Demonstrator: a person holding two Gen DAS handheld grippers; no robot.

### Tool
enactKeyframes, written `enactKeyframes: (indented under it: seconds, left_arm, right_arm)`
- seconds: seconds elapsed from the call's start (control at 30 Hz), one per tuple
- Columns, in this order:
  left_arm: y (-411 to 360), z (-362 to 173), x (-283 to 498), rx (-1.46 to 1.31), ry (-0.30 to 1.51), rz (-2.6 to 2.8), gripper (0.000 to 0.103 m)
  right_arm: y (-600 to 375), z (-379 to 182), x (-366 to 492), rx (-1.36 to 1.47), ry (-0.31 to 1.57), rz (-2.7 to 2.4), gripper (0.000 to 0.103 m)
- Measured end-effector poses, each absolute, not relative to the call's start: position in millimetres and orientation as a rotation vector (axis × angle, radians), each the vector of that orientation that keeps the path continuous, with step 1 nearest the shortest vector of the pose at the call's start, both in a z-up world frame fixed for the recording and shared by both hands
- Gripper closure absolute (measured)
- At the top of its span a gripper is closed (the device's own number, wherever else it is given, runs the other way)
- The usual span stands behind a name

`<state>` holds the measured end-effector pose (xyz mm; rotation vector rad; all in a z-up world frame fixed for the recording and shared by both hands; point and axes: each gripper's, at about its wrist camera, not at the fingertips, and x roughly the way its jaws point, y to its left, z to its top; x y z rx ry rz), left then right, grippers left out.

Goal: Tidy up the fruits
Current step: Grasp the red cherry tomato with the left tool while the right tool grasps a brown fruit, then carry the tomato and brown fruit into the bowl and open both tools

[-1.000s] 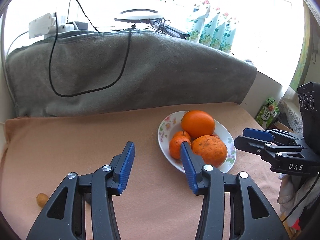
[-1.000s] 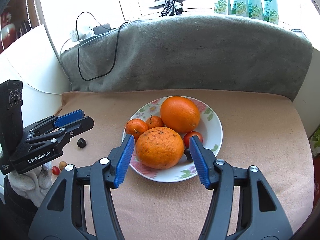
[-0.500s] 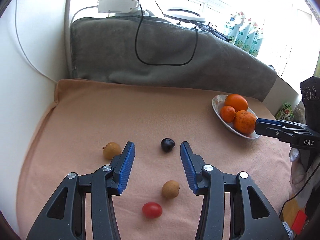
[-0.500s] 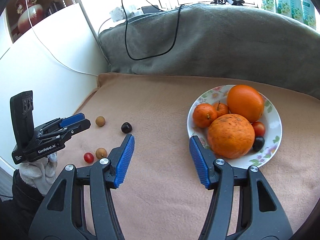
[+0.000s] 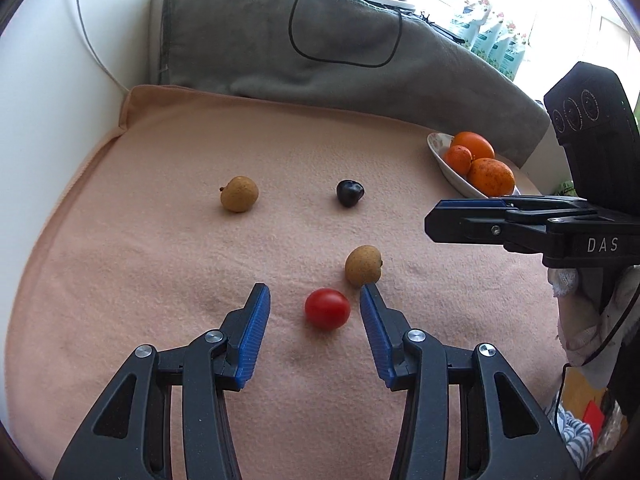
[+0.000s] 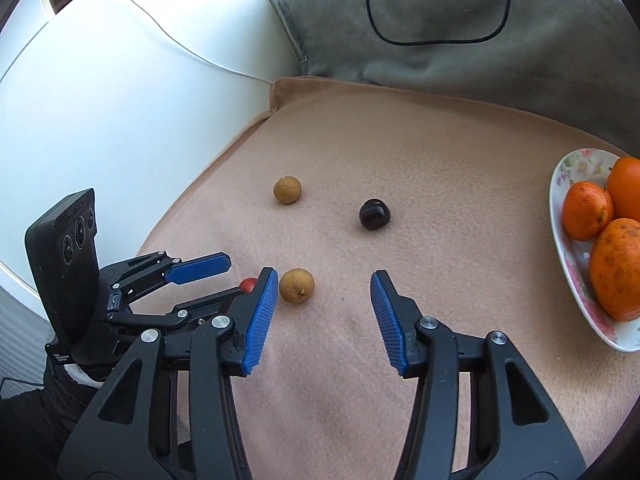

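A peach-coloured fleece blanket (image 5: 160,264) covers the table, with a white wall on the left and bright windows behind. Nearest, the left claw (image 5: 314,306) hovers low with its blue-padded fingers spread wide and empty, the small round red cherry tomato (image 5: 327,308) lying on the blanket between their tips. Just beyond its right finger sits a tan, rough-skinned longan (image 5: 363,265). The right claw (image 6: 324,294) is likewise wide open and holds nothing, that same longan just beside its left pad. Farther out lie a dark purple-black cherry (image 5: 349,193) and, well apart to the left, a second tan longan (image 5: 239,194). Over at the right edge a white floral-rimmed plate (image 6: 576,264) carries a small orange mandarin (image 6: 586,211) and two larger oranges. At the back, a grey-green towel (image 5: 340,56) is draped over something bulky, a black cable (image 5: 344,62) looping across it.
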<state>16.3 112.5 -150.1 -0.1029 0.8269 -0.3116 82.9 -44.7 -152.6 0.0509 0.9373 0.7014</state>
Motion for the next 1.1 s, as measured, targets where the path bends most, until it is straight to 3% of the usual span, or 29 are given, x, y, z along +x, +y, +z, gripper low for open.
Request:
enactKeyframes:
  seconds: [0.37, 0.53, 0.57, 1.1]
  left_arm:
    - [110.8, -161.2, 19.6, -0.101, 0.859, -0.348, 0.079]
    - [110.0, -161.2, 20.1, -0.091, 0.854, -0.347, 0.079]
    - [110.6, -161.3, 19.4, -0.091, 0.854, -0.347, 0.079]
    - [91.5, -143.6, 39.4, -0.111, 0.826, -0.390, 0.080]
  right_arm:
    - [-14.0, -178.1, 93.1, 0.029, 1.018, 0.735, 0.059]
    - [-6.8, -187.1, 97.4, 0.026, 1.048, 0.745, 0.067]
    - [-6.3, -188.5, 97.5, 0.025, 1.054, 0.745, 0.076]
    - [-52.4, -155.2, 96.8, 0.106, 0.947, 0.681, 0.076]
